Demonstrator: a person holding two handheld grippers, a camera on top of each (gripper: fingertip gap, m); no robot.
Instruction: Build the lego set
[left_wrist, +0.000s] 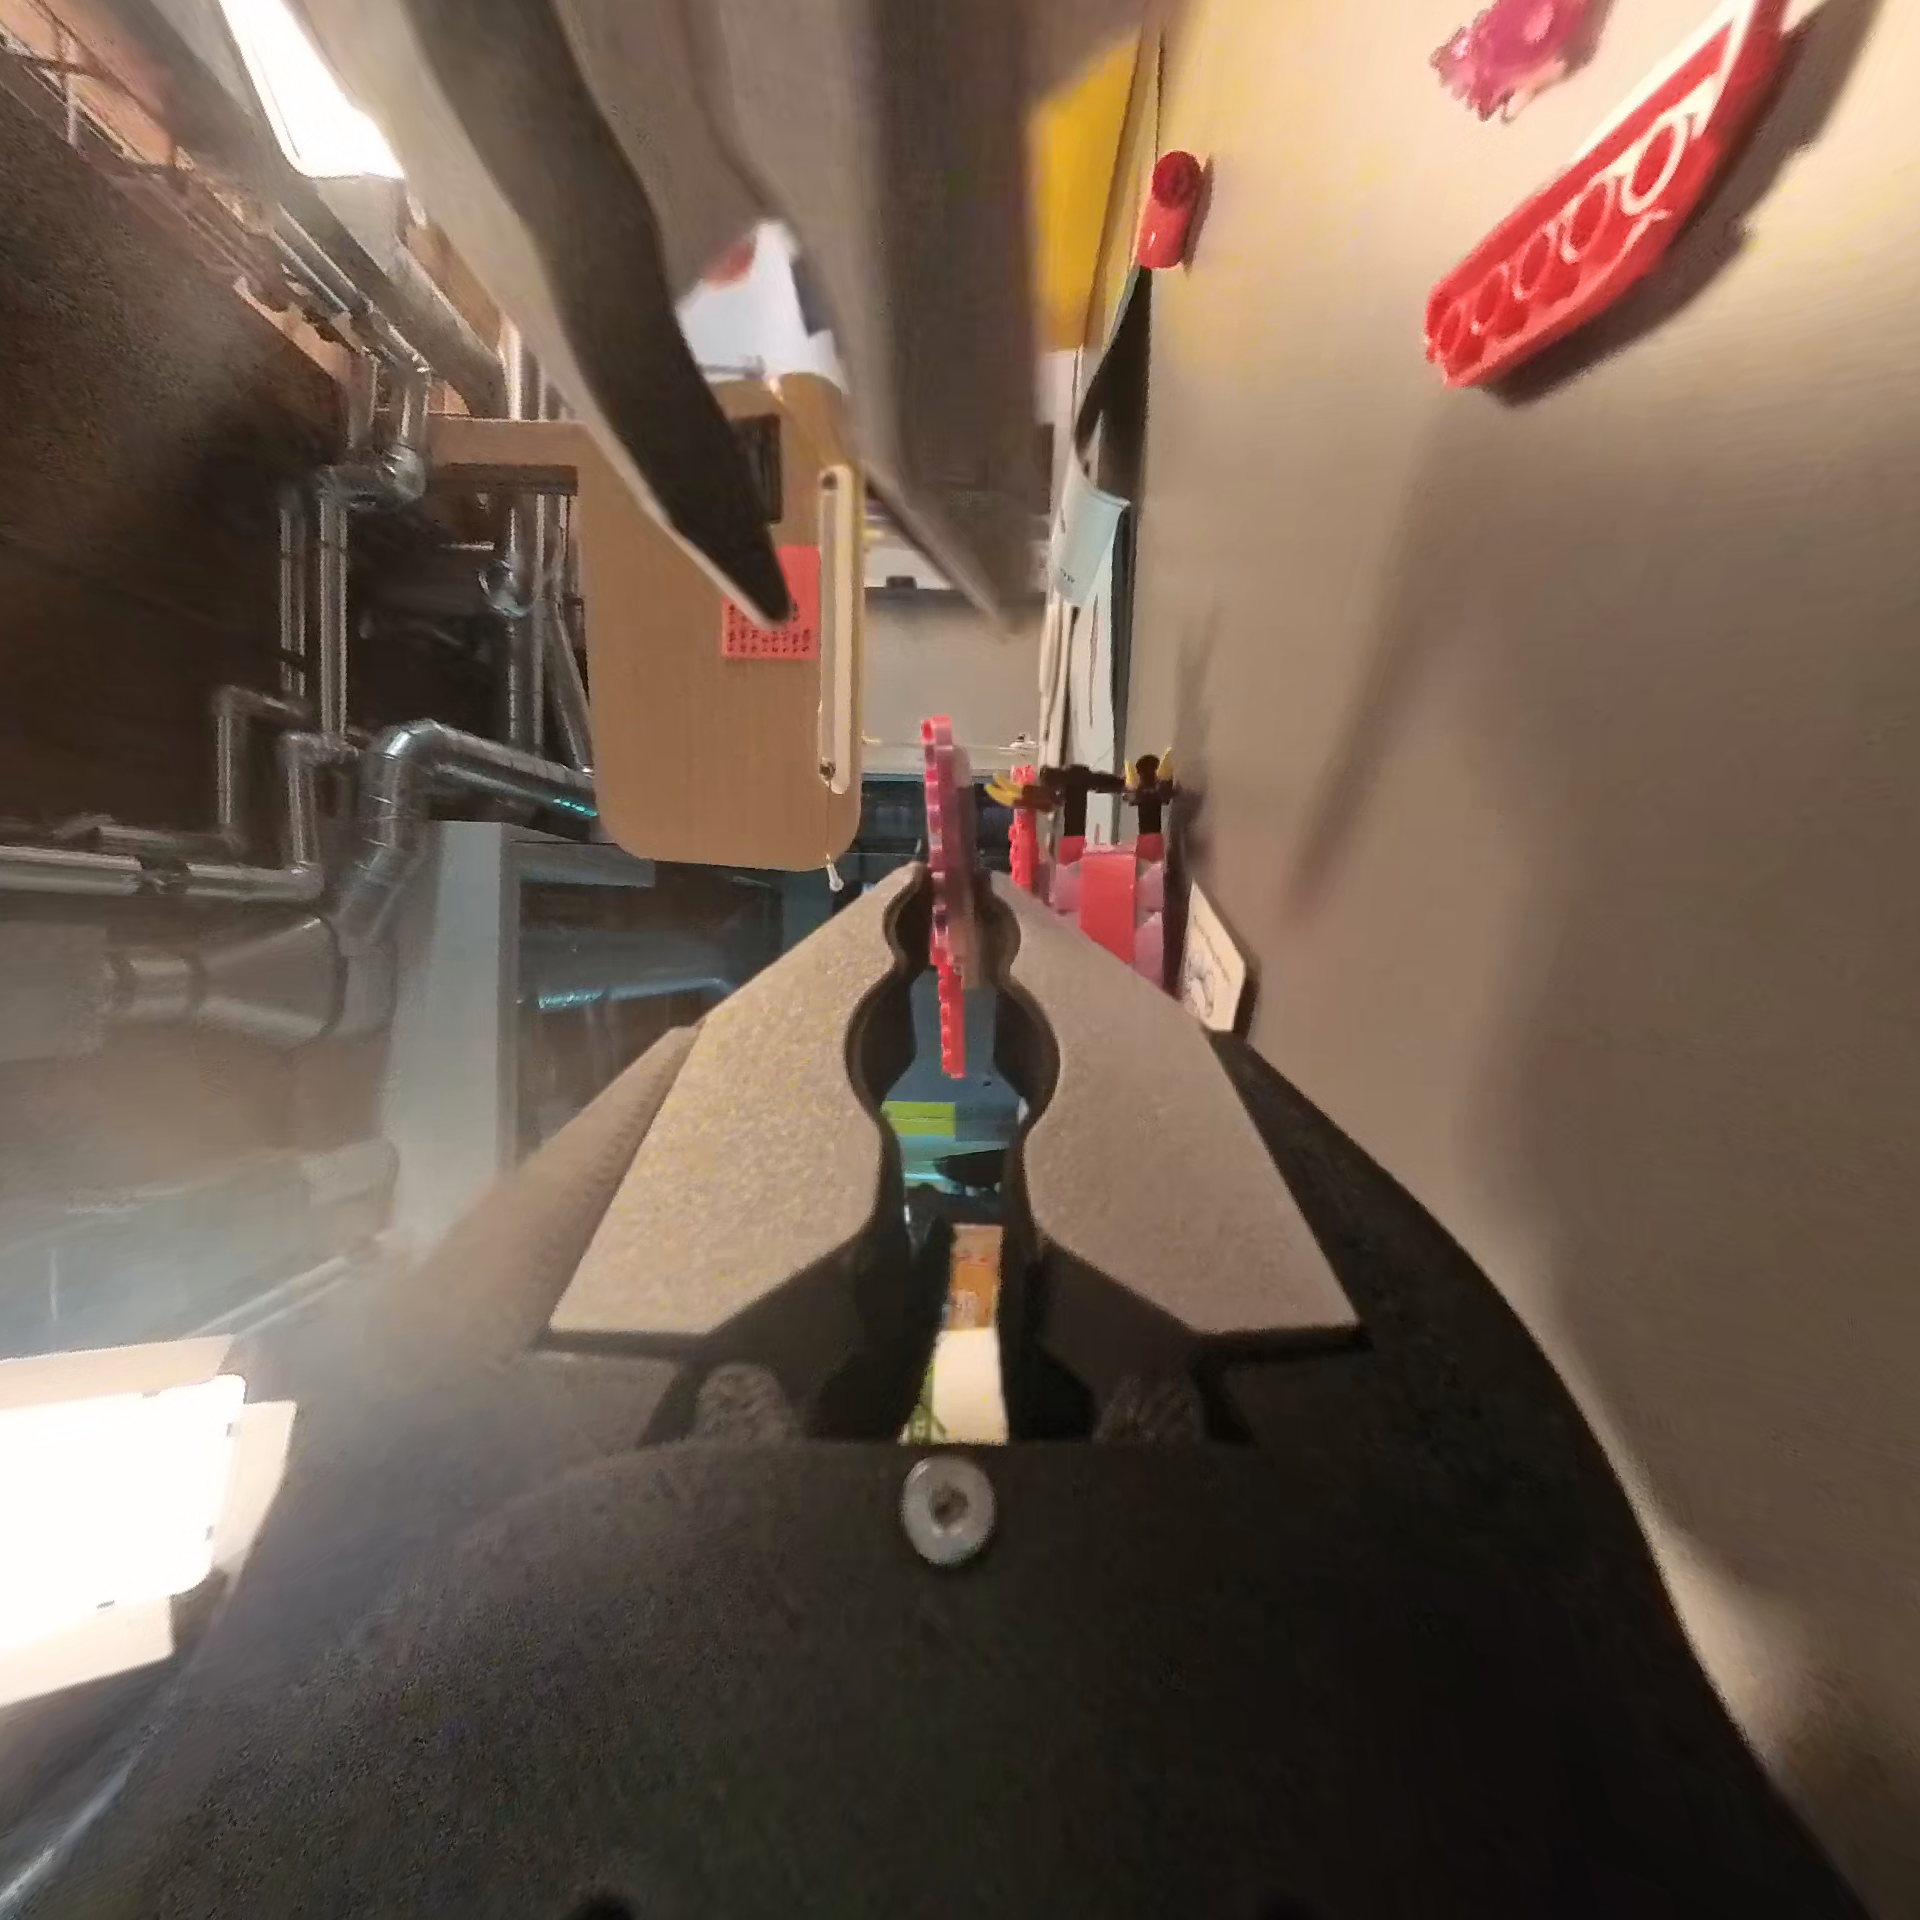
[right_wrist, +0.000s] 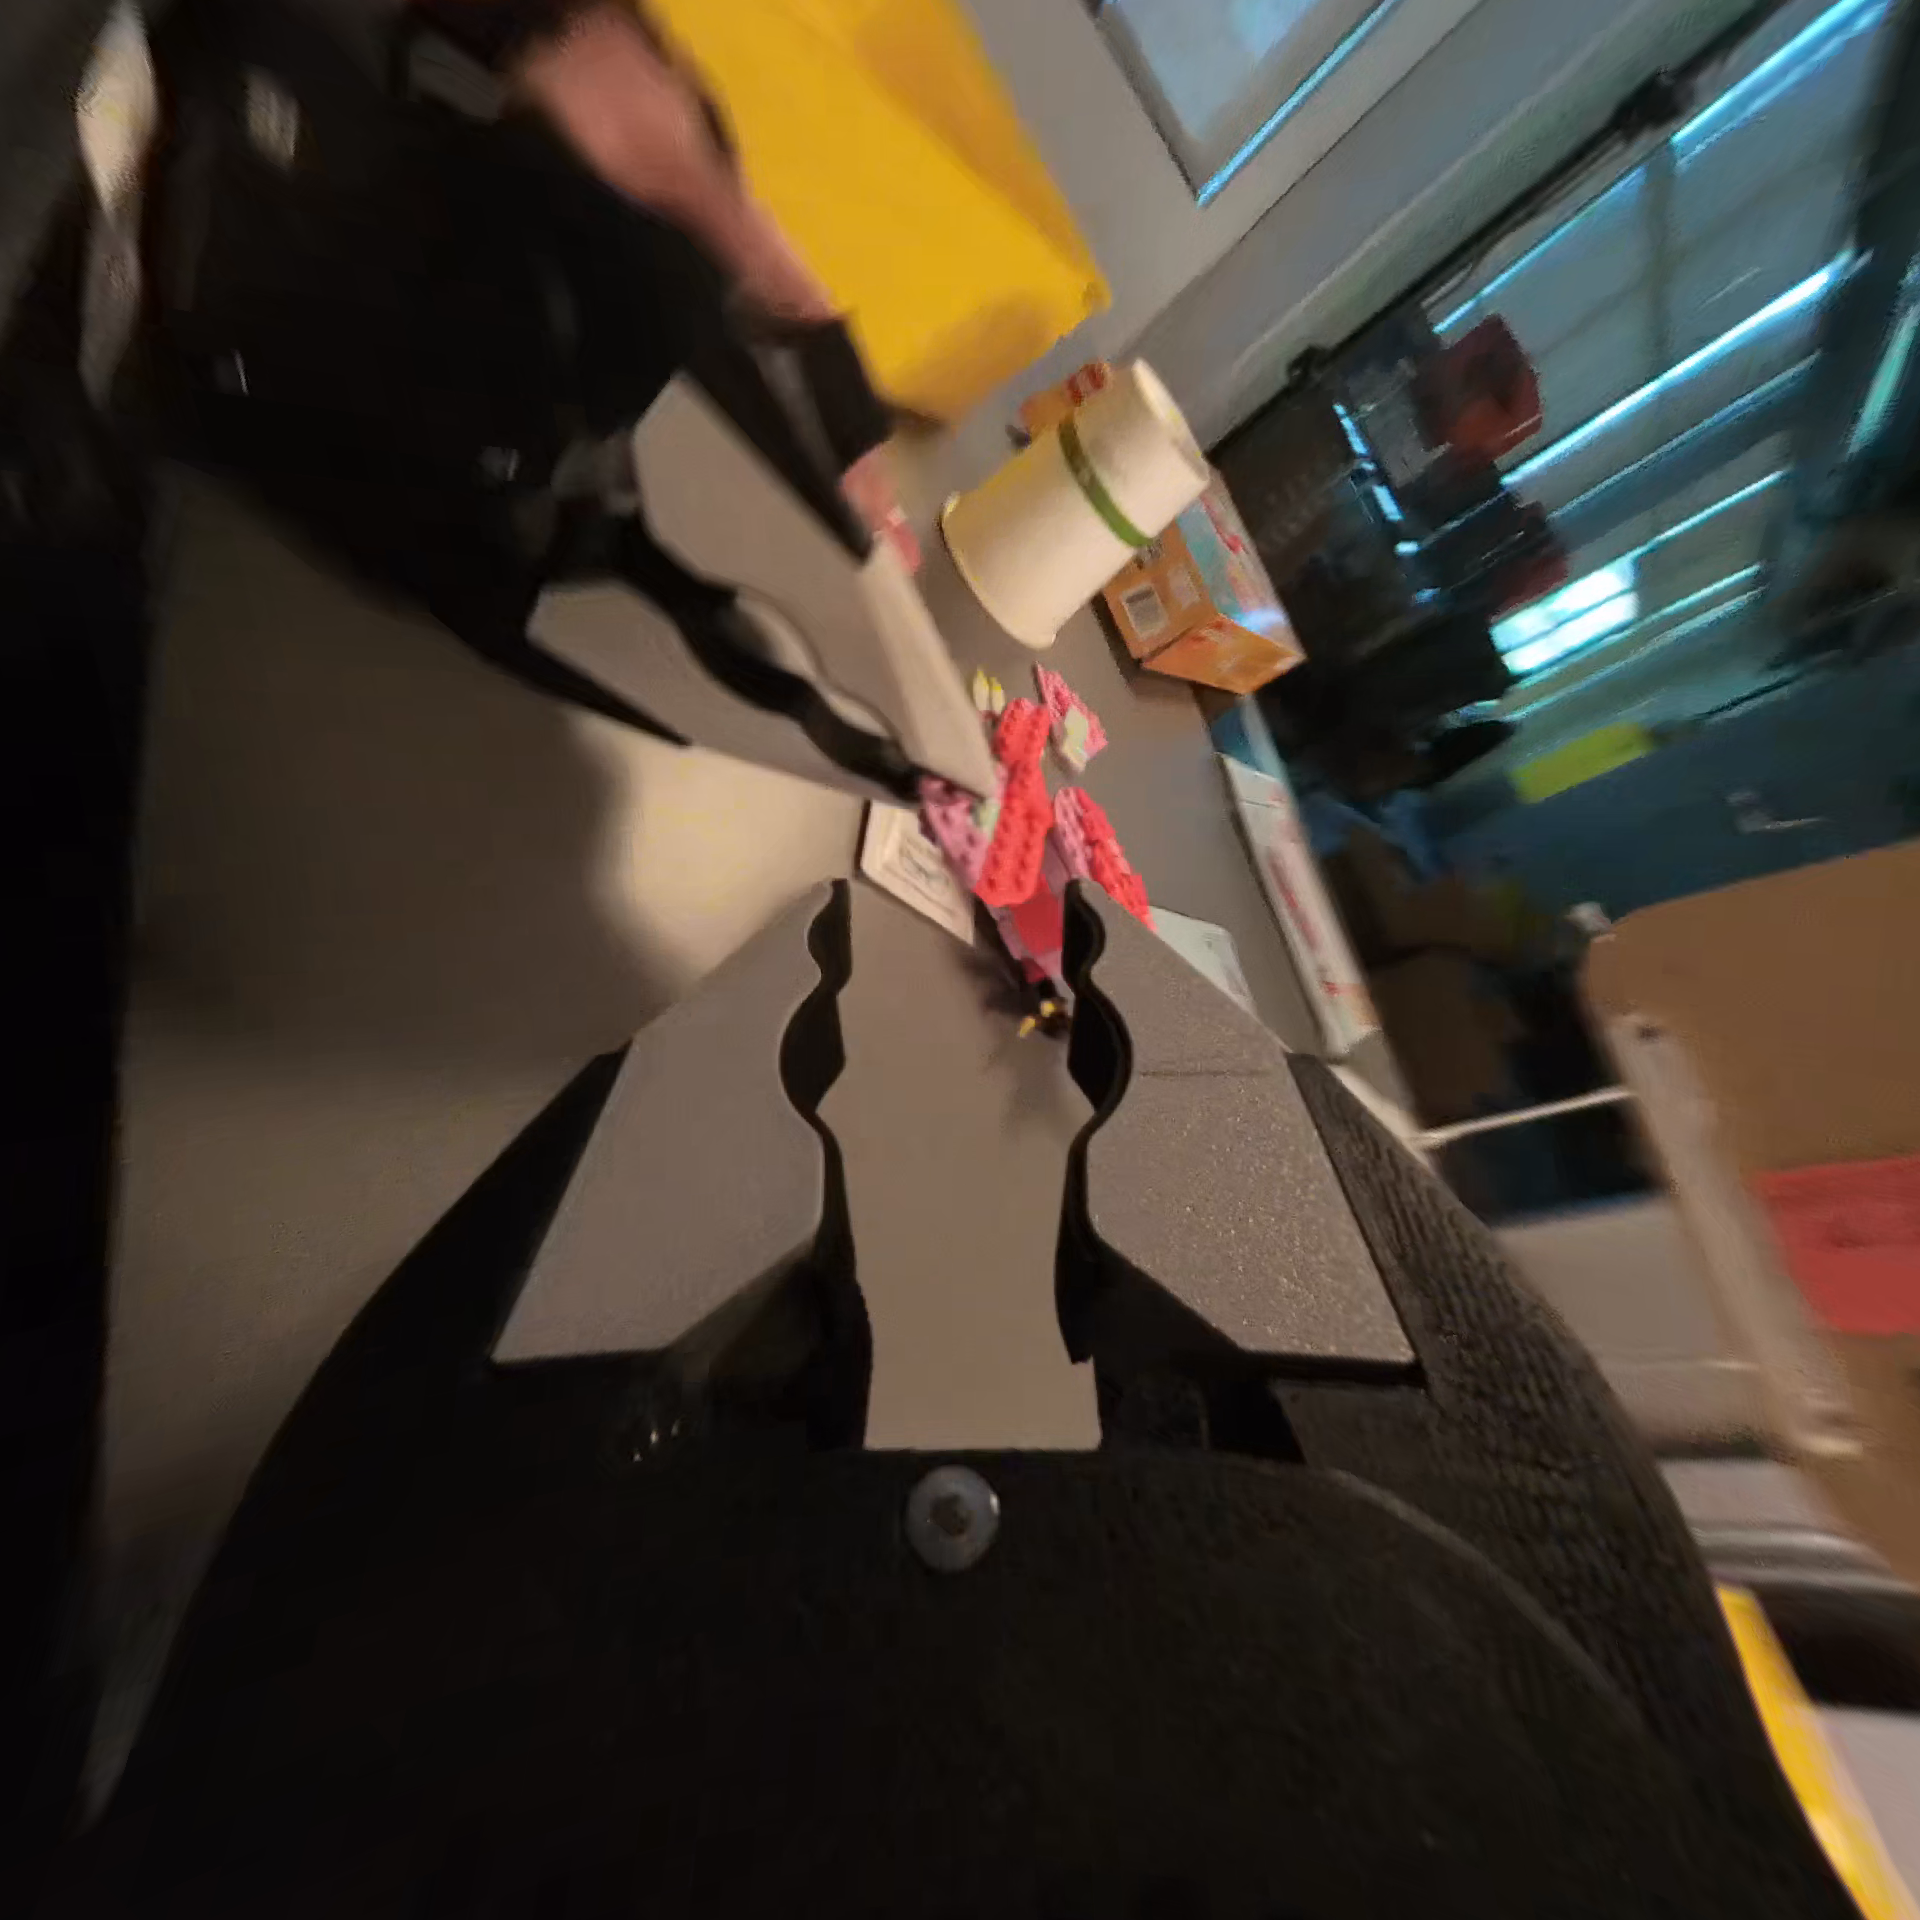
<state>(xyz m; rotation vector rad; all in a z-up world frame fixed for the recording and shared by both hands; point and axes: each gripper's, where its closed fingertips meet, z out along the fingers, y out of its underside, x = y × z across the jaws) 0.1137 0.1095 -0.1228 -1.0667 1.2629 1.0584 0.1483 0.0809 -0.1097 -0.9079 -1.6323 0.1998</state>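
Pink brick plates (left_wrist: 951, 894) of a toy model are clamped edge-on in the left gripper (left_wrist: 954, 883). The right gripper (right_wrist: 956, 904) is held apart, empty, just short of the model (right_wrist: 1039, 831) above the counter (right_wrist: 416, 1039).

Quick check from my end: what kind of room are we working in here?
Probably a workshop or lab, not a home: bare silver ventilation ducts run overhead, and a grey worktable carries a pink and red toy-brick model, a white paper cup and an orange cardboard box.
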